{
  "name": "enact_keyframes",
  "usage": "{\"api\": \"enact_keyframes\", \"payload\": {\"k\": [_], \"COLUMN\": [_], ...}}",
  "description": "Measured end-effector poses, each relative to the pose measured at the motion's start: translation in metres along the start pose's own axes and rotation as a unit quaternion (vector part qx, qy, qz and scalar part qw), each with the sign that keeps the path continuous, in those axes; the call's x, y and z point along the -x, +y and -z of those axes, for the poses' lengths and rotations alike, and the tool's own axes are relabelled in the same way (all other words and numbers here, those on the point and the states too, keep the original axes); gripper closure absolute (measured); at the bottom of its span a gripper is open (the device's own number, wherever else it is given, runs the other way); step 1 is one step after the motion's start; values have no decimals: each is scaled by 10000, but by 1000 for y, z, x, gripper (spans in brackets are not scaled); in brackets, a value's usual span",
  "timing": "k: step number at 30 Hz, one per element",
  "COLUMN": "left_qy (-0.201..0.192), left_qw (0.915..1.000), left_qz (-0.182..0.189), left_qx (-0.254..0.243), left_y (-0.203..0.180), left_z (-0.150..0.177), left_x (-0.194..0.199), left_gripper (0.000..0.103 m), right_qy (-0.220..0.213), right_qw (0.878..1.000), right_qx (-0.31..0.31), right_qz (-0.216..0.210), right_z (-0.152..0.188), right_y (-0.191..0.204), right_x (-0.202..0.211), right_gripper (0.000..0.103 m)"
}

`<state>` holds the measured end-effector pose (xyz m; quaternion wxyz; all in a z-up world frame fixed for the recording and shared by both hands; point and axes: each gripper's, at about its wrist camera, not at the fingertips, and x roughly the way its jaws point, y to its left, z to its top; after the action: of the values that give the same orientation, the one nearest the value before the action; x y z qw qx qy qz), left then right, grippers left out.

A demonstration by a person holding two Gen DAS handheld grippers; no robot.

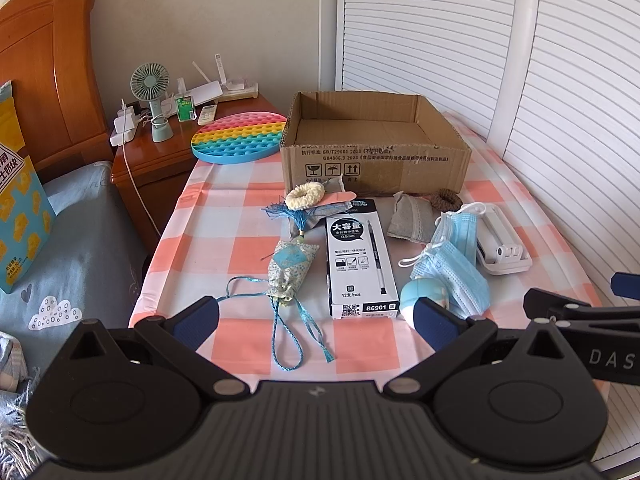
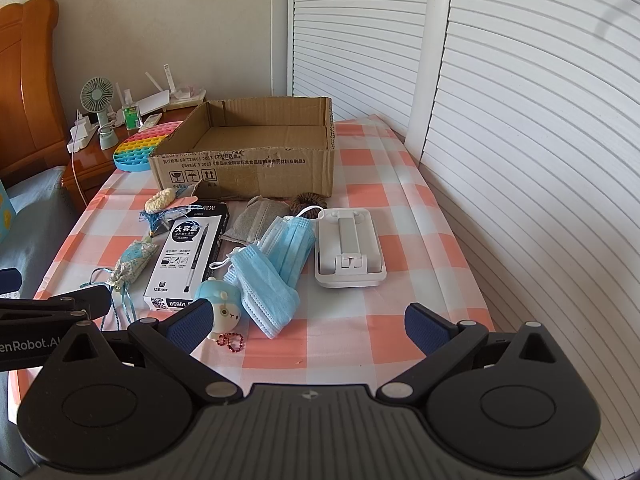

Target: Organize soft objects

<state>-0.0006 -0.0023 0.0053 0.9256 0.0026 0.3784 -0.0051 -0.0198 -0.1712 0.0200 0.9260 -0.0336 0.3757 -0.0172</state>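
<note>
Blue-padded, both my pairs of jaws stand wide and hold nothing: my left gripper [image 1: 316,318] hangs over the near edge of the checked cloth [image 2: 360,344], my right gripper [image 2: 308,320] just to its right.

Soft items, near to far:

1. Round pale-blue toy [image 2: 222,306], near centre, touching the pen box. Looks squashy and light; I judge a pinch across its middle best, though the smooth skin may slip.
2. Floral sachet [image 1: 290,268] with long blue cord [image 1: 286,344], near left. Light, limp; I would take the stuffed body, since the cord would dangle and snag.
3. Blue face masks [image 2: 268,280], a loose stack right of the pen box. Thin, floppy, likely to fan apart; best gripped through the folded thickness, not the ear loops.
4. Grey pouch [image 1: 410,220], farther on, its right edge beside the masks. Soft cloth; pinch at one corner or mid-body.
5. Cream scrunchie [image 1: 306,196] and brown scrunchie [image 1: 446,199], against the carton's front wall. Springy, very light; pinch one side of the ring.

Not soft, by my judgement: black-and-white pen box [image 1: 362,258], white plastic stand [image 2: 348,248].

Container: cardboard box [image 2: 244,168], far centre, open-topped; interior shows bare cardboard, nothing inside.

Rainbow bubble mat [image 1: 240,136], far left beside the box; flexible, wide for my jaws, so an edge grip.
</note>
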Motion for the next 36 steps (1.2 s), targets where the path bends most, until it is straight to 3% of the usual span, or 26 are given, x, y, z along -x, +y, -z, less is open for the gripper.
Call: {"api": "enact_keyframes", "payload": {"k": [25, 36], "left_qy": [-69, -218], "left_qw": [9998, 9989], "left_qz": [20, 301], "left_qx": [-158, -272], "left_y": [0, 9], "left_z": [-2, -1], "left_x": [-5, -16], "left_gripper": [1, 1], "right_qy": [-62, -246], "right_qw": [10000, 9991], "right_qx": [33, 179], "right_qz": [-29, -307], "right_z": [0, -2], "right_y": [2, 2], "right_x": [-2, -6], "right_gripper": [0, 0]}}
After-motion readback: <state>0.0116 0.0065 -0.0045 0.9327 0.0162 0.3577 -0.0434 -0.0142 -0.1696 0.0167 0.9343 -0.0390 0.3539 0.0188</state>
